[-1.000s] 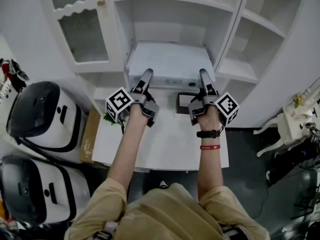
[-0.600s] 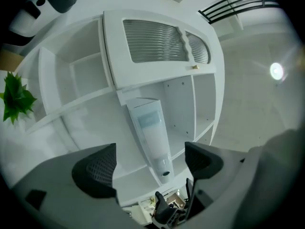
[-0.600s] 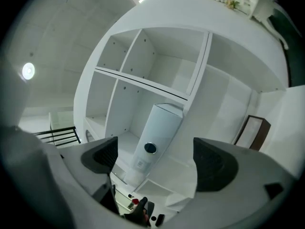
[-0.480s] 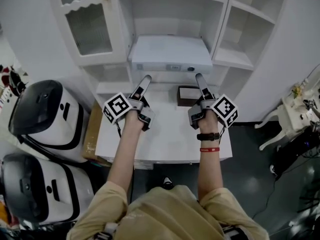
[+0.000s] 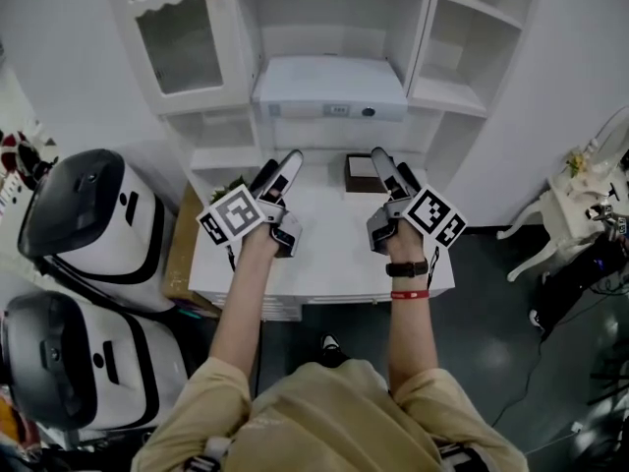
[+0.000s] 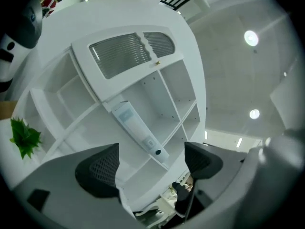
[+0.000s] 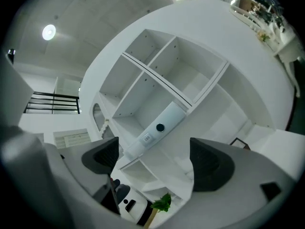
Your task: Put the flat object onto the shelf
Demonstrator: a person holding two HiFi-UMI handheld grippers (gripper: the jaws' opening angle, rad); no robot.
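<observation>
Already the flat white object (image 5: pixel 329 85) lay on the middle level of the white shelf unit (image 5: pixel 424 37), flat and square to the opening, its front face with a small label and a dark round button turned toward the person. Both gripper views showed it (image 6: pixel 138 128) (image 7: pixel 157 128) well ahead of the jaws, with nothing between the pads.

A second earlier both grippers had been up at the object's front edge; since then they had drawn back and down, and now hovered over the white table (image 5: pixel 334 254) below the shelves. The left gripper (image 5: pixel 280 168) had its jaws spread apart and empty, and so did the right gripper (image 5: pixel 385 170), which hung just beside a small brown box (image 5: pixel 362 172) on the table without touching it. A green plant (image 5: pixel 228 187) peeked out at the table's left rear corner.

Judging from this, the placing was done and the release was clean: the object sat fully supported, not overhanging, so little remained beyond clearing the hands away.
</observation>
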